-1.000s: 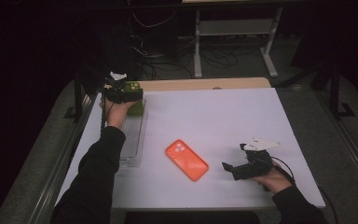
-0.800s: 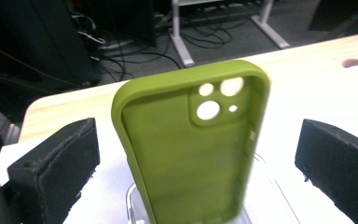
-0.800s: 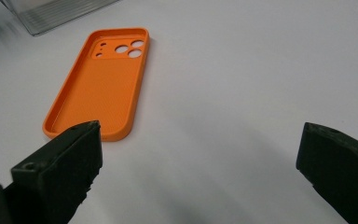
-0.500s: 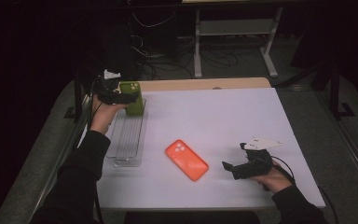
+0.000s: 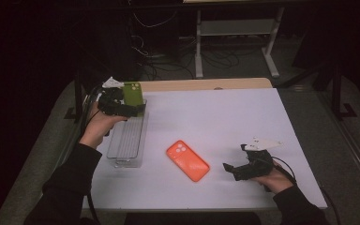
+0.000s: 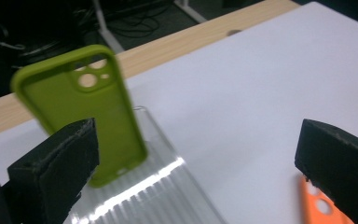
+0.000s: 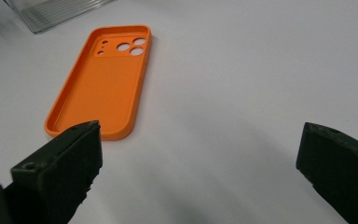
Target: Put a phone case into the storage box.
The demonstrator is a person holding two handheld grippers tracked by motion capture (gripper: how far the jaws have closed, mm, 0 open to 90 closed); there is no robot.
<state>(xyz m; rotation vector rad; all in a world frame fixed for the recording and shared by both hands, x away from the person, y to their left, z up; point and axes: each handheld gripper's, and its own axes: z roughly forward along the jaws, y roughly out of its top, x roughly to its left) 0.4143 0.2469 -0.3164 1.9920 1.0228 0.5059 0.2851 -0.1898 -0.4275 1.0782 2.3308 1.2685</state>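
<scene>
High view: left claw (image 5: 130, 108) at the far end of a clear ribbed rack (image 5: 127, 140), beside a green phone case (image 5: 133, 94) standing upright in it; orange phone case (image 5: 188, 160) flat on the white table (image 5: 225, 122); right claw (image 5: 230, 168) just right of it.

Left claw view: jaws spread wide, green phone case (image 6: 86, 112) tilted between them, untouched.

Right claw view: jaws spread, orange phone case (image 7: 103, 79) lying open side up, just ahead.

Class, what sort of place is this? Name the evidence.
Probably a lab or workshop recording station: a white-topped work table in a dark room, tangled cables on the floor behind it, and a pale metal equipment stand.
</scene>
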